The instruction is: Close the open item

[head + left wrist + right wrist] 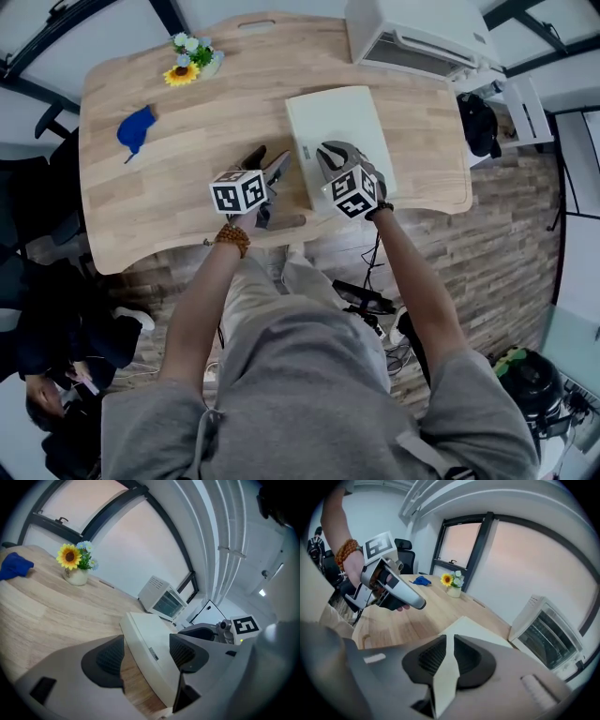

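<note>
While the white flat box lies on the wooden table near its front edge, with its lid down flat, both grippers are held at its near end. The left gripper is set at the box's near left corner; its jaws are spread wide, the corner's edge is seen between them, and neither pad is pressed on it. The right gripper is held over the box's near right part; its jaws are parted only by a narrow gap, in which the white of the box is seen, and whether the pads touch it cannot be made out. A white countertop oven is placed behind the box. A vase of flowers and a blue cloth are found well apart from it on the table's far left.
</note>
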The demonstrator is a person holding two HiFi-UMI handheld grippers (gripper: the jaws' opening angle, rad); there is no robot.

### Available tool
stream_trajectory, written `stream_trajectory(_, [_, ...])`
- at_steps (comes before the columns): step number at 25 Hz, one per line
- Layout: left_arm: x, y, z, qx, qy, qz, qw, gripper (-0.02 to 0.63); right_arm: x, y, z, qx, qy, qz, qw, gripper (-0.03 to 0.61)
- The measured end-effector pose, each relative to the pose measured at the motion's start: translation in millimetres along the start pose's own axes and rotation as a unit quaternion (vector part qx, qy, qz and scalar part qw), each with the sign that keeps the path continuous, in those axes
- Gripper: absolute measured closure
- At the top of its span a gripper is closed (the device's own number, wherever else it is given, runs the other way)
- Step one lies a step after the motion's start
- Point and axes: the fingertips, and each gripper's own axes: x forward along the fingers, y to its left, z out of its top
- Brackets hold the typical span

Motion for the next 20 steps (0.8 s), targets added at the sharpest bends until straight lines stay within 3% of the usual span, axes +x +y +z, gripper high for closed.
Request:
stream_trajectory(4, [-5, -23, 18, 0.058, -0.023, -0.004, 0.998, 0.308, -35, -25, 20, 0.026, -0.045, -0.042, 0.998, 0.518])
stream_trajectory(7, [-15, -48, 39, 0.125, -0.053, -0.001, 0.9908, 0.314, -69, -45, 37, 0.039, -0.085, -0.08, 0.992, 0.518])
stream_trajectory(11, [-34, -85, 74, 0.202, -0.099, 0.01, 0.9743, 0.318, -121, -64, 62, 0.051, -0.138, -0.131, 0.98, 0.519])
stream_trajectory(15, [-51, -126, 105, 0.244, -0.147, 0.011, 0.9585, 0.325, -171, -76, 91, 0.058, -0.192, -0.171, 0.965, 0.52])
stream_trajectory(20, [-72, -183, 126, 0.302, -0.198, -0.001, 0.9324, 0.34, -223, -81, 114, 0.068, -0.242, -0.203, 0.946, 0.52])
